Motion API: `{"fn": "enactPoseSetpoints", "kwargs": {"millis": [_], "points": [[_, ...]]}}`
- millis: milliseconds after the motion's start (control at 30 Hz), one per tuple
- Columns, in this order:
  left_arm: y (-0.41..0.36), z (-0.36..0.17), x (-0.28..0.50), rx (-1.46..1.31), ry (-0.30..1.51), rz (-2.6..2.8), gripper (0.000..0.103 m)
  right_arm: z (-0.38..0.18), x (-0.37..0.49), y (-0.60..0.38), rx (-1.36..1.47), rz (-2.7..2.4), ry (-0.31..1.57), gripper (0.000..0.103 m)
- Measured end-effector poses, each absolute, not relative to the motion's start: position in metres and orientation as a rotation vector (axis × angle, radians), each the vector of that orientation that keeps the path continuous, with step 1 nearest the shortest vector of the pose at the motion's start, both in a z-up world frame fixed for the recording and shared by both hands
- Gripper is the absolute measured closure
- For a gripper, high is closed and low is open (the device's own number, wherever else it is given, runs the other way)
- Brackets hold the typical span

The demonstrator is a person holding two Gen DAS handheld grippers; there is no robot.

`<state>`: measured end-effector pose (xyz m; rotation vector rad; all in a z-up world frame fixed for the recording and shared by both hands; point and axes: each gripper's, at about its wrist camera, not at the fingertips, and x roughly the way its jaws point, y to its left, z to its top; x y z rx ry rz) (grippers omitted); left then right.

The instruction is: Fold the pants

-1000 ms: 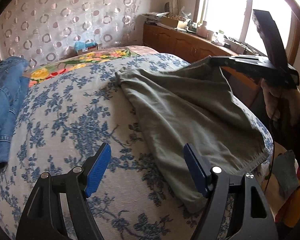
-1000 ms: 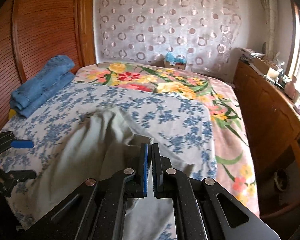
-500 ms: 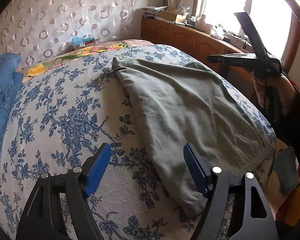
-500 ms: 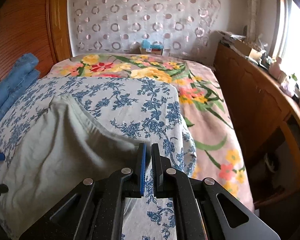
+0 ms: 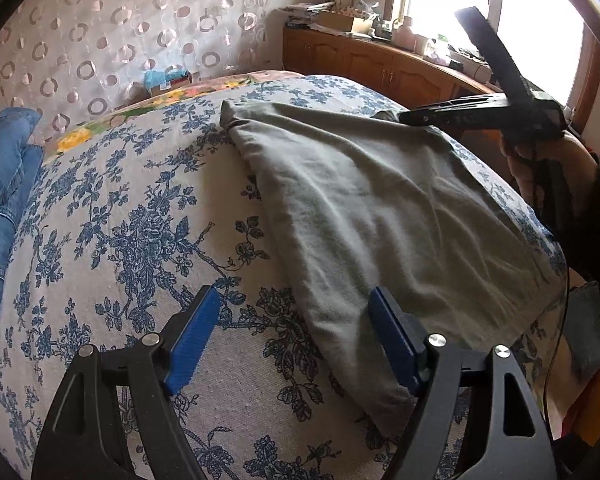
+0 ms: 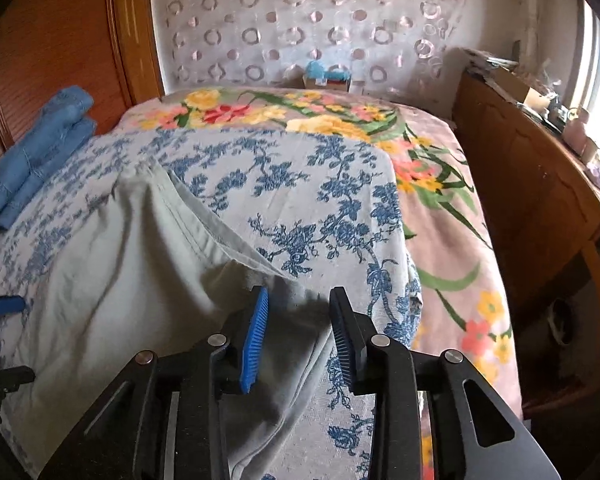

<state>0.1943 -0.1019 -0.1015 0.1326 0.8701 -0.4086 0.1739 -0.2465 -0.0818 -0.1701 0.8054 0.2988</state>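
- Left wrist view, nearest: left gripper [image 5: 292, 340] was seen w/ jaws spread wide, nothing pinched; the right blue pad hovered over the near edge of the pants [image 5: 380, 216], the left pad over bare bedspread [image 5: 132, 240].
- Right wrist view, nearest: right gripper [image 6: 298, 336] had its jaws just opening, now parted a modest gap; cloth lay under and between the pads but wasn't pressed by them, so the corner was judged released.
- Pants [image 6: 120, 280], grey-green, were laid flat on the blue-flowered bedspread toward the bed's near right side, already doubled into a broad panel; a seamed edge ran diagonally just ahead of the right pads.
- Handling, as judged: light, soft, limp fabric; no stiffness, so it would sag and crease if lifted by one point. Not slippery against the woven spread, not fragile.
- Where to take hold: best gripped at hems or thick seamed edges, both corners of one end at once, pads closed on all layers together so the fold isn't dragged apart.
- Mid distance: the person's hand [image 5: 548, 160] was seen around the right gripper's handle, beside the pants' far right edge.
- Farther: folded jeans [image 6: 40, 152] were stacked at the bed's left side, well apart from the pants.
- Farthest: floral blanket [image 6: 320, 116], then patterned curtain [image 6: 300, 20], w/ wooden cabinet [image 6: 540, 200] at right.
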Motion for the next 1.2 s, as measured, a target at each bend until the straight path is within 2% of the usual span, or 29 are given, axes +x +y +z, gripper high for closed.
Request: {"fn": "enactPoseSetpoints", "kwargs": {"millis": [67,100,300,633,700,767,1200], "points": [[-0.102,-0.102,0.196,0.132,0.870,-0.408,0.025,-0.084,0.179,-0.247,-0.183,0.278,0.815,0.074],[-0.102,-0.102,0.196,0.133,0.870,-0.409,0.025,-0.084,0.182,-0.249,-0.199,0.241,0.810,0.092],[-0.101,-0.102,0.195,0.133,0.868,-0.409,0.024,-0.075,0.182,-0.269,-0.121,0.186,0.775,0.093],[-0.102,-0.103,0.194,0.133,0.867,-0.413,0.023,-0.069,0.099,-0.278,-0.030,0.267,0.700,0.071],[-0.102,-0.102,0.194,0.122,0.867,-0.417,0.023,-0.072,0.078,-0.278,-0.034,0.286,0.696,0.058],[-0.100,-0.102,0.194,0.111,0.870,-0.410,0.023,-0.076,0.058,-0.280,-0.035,0.289,0.691,0.053],[-0.089,-0.073,0.153,0.066,0.789,-0.401,0.023,-0.096,-0.017,-0.290,0.000,0.300,0.689,0.053]]}}
